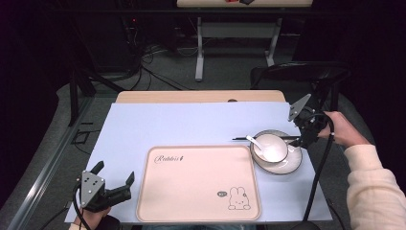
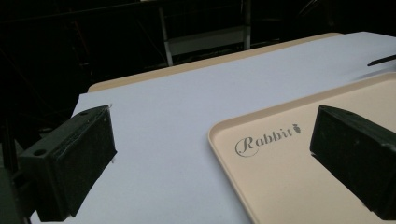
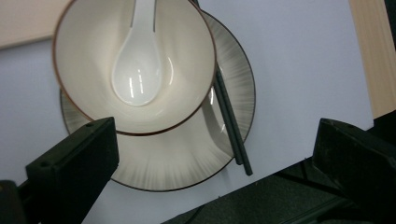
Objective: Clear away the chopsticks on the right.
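closing the right gripper [image 1: 301, 140], fingers wide over the chopsticks [image 3: 232, 127] by the plate [image 3: 236, 70] at the counter's right edge, wants a square, centred pinch; left gripper [image 1: 114, 179] also wide.

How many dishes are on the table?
2: a bowl holding a spoon, stacked on a plate right of the tray.

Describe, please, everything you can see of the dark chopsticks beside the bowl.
The chopsticks are a pair of thin, dark, matte sticks that lie side by side and flat. They rest across the grey-streaked plate, pressed close to the outside of the cream bowl. One end juts past the plate rim over the pale blue sheet. The right gripper hovers above with jaws open, not touching them.
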A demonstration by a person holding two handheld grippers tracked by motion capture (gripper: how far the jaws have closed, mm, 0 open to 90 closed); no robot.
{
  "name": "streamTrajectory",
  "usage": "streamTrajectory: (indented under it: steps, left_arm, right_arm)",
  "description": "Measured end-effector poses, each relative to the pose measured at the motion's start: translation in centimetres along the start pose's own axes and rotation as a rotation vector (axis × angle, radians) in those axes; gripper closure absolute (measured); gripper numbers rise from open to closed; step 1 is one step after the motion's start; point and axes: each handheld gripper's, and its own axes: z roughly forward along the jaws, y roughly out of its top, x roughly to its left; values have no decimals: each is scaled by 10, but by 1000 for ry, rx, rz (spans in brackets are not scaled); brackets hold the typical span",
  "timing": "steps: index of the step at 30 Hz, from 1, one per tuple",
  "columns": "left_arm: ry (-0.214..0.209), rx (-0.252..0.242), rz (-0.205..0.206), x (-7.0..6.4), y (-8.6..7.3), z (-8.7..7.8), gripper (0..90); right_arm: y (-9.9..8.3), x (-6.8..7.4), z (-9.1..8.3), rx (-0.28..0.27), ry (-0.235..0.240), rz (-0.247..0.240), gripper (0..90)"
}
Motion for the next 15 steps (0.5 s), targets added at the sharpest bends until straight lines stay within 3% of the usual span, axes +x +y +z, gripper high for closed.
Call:
streamTrajectory:
  steps: [7,15]
  left_arm:
    - [1,0,1,0,0,0,0]
    - [1,0,1,0,0,0,0]
  right_arm:
    - [-1,-16,14,35,-3,-14,22]
    - [1,-27,34,124,-12,-17,199]
